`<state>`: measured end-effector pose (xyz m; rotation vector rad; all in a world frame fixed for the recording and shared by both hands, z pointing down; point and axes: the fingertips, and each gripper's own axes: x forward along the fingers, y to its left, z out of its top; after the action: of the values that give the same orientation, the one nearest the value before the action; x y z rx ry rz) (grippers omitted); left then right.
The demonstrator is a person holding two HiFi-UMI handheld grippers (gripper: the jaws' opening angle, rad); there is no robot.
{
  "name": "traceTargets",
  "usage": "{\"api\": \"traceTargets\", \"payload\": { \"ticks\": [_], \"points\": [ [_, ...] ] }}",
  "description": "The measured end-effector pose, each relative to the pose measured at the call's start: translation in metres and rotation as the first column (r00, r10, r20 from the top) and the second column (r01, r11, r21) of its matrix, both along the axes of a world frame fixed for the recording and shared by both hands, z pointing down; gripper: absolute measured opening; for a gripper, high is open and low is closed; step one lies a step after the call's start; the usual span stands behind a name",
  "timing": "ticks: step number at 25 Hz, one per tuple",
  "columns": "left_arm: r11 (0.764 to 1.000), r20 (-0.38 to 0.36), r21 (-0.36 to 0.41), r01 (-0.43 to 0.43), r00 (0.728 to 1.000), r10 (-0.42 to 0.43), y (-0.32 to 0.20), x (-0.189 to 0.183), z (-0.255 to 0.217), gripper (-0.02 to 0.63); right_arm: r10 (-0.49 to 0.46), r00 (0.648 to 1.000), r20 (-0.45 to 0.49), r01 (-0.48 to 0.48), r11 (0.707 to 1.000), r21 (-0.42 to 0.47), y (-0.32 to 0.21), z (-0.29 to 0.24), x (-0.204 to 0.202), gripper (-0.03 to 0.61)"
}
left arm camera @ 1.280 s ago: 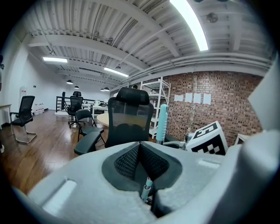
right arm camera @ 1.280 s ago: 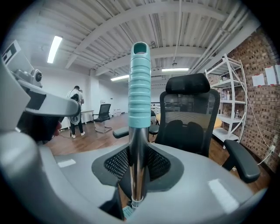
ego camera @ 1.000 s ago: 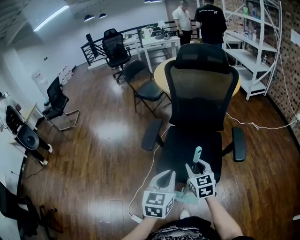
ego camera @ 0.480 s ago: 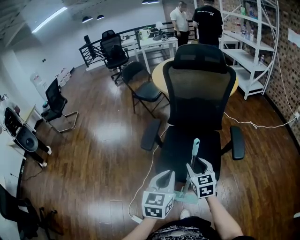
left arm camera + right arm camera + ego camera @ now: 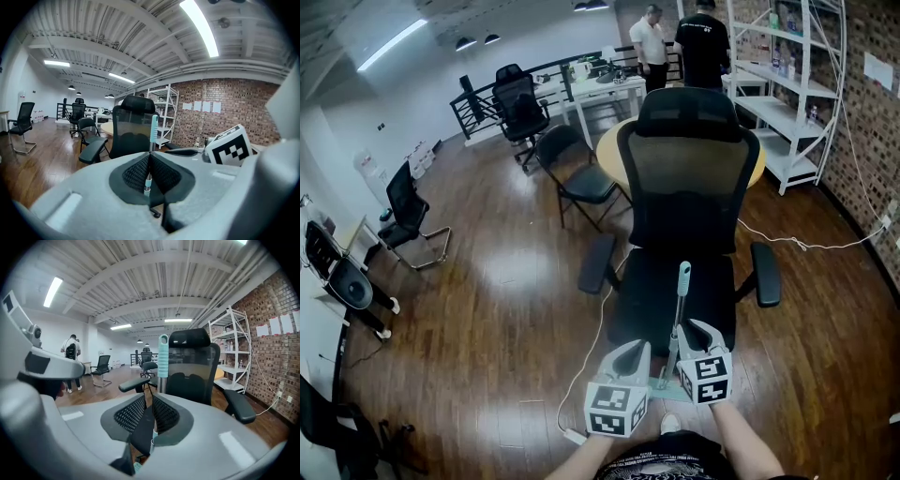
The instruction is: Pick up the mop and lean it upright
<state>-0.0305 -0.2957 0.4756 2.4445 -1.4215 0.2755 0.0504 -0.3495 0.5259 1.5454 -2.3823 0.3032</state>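
Observation:
The mop stands nearly upright in front of the black office chair [image 5: 689, 197]. Its teal grip [image 5: 683, 274] is at the top, and its teal head [image 5: 661, 385] is on the floor between my hands. My left gripper [image 5: 636, 350] is shut on the thin pole low down. In the left gripper view the pole [image 5: 148, 183] runs between the pads, with the grip [image 5: 153, 127] above them. My right gripper [image 5: 693, 330] has just been closing and now pinches the pole [image 5: 153, 433] from the other side. The grip [image 5: 162, 357] rises above its pads.
The office chair's seat and armrests [image 5: 765, 274] are just beyond the mop. A white cable [image 5: 592, 361] runs across the wood floor to a power strip [image 5: 572, 436]. A folding chair [image 5: 579, 173], a round table [image 5: 615, 150] and a white shelf [image 5: 787, 94] lie farther back. Two people [image 5: 680, 37] stand at the far end.
The mop's teal grip has risen and the pole now stands steeper. The right gripper sits slightly lower on the pole. The left gripper has barely moved.

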Motion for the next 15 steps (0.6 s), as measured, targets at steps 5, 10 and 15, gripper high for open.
{"api": "traceTargets", "payload": {
  "ticks": [5, 10, 15],
  "points": [
    [1.000, -0.006, 0.001, -0.012, 1.000, 0.012, 0.020, 0.003, 0.000, 0.003, -0.004, 0.999, 0.033, 0.003, 1.000, 0.030, 0.032, -0.021, -0.005, 0.007],
    [1.000, -0.018, 0.001, -0.018, 1.000, 0.018, 0.037, 0.003, -0.002, 0.003, -0.026, 0.998, 0.051, 0.024, 0.998, 0.051, 0.062, -0.040, -0.014, 0.000],
    [0.999, -0.024, 0.004, -0.039, 0.999, 0.039, 0.058, 0.007, 0.000, 0.003, -0.052, 0.996, 0.069, 0.049, 0.997, 0.051, 0.094, -0.047, -0.021, 0.000]
  ]
}}
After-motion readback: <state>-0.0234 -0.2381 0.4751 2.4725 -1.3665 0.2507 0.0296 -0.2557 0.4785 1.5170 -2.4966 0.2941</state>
